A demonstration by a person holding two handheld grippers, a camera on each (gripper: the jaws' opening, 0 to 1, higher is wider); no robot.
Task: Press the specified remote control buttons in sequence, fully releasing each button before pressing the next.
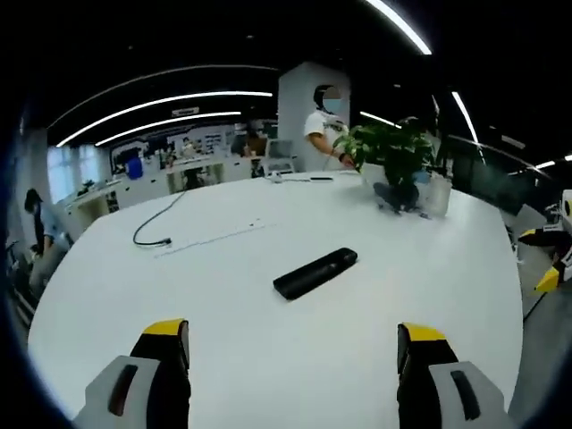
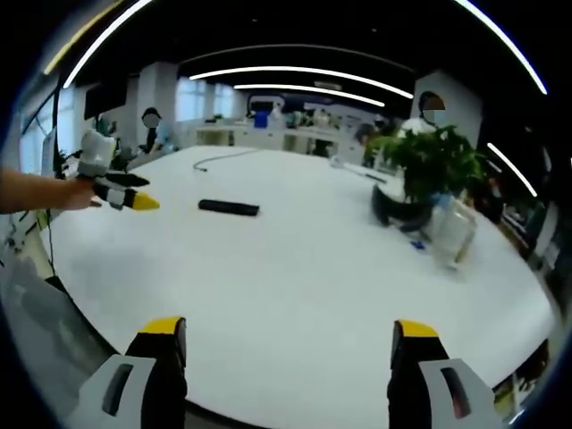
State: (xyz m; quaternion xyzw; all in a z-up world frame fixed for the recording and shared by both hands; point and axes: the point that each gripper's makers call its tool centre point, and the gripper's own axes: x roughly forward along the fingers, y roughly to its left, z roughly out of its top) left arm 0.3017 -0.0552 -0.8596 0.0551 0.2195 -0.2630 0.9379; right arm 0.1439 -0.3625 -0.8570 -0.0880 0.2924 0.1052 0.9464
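Observation:
A black remote control (image 1: 315, 273) lies flat on the white table (image 1: 223, 295), ahead of my left gripper (image 1: 293, 347), whose yellow-tipped jaws stand wide apart with nothing between them. In the right gripper view the same remote control (image 2: 228, 207) lies far off at the table's left side. My right gripper (image 2: 284, 343) is open and empty above the table's near edge. The left gripper (image 2: 121, 195), held by a person's hand, hovers at the left beyond the table edge. The right gripper (image 1: 547, 259) appears at the far right of the left gripper view.
A potted green plant (image 1: 393, 156) stands at the table's far side beside a clear bottle (image 2: 451, 234). A black cable (image 1: 156, 223) runs across the table's far left. People stand behind the table near a white pillar (image 1: 299, 112). Desks line the background.

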